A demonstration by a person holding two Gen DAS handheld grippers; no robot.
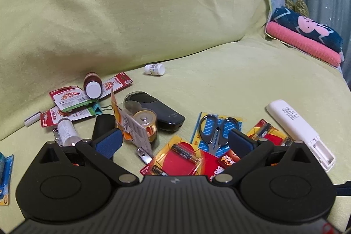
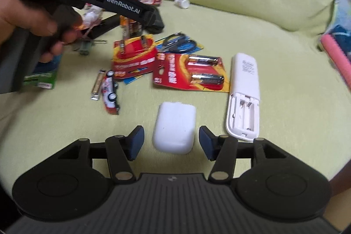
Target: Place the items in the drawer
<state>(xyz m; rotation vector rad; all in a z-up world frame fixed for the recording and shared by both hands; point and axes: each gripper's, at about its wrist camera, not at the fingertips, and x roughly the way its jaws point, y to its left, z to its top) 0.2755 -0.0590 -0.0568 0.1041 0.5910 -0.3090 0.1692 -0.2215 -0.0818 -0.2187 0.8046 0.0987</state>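
Note:
Items lie scattered on a yellow-green sofa seat [image 1: 219,80]; no drawer is in view. My left gripper [image 1: 175,142] is open, hovering over a red battery card [image 1: 182,159], with a large gold battery pack [image 1: 142,124] by its left finger. Scissors [image 1: 219,131] and a white remote [image 1: 300,131] lie to the right. My right gripper [image 2: 172,142] is open, its fingers on either side of a white battery cover [image 2: 174,124] without touching it. The remote [image 2: 243,93], its battery bay exposed, lies just right, and a battery card [image 2: 193,71] beyond.
A black case [image 1: 158,111], brown bottle [image 1: 93,84], white pill bottle [image 1: 154,69] and red packets [image 1: 68,98] sit near the back cushion. A toy car [image 2: 110,91] and nail clipper [image 2: 96,87] lie left. Folded towels [image 1: 305,41] are stacked at the right. A hand [image 2: 33,14] is at upper left.

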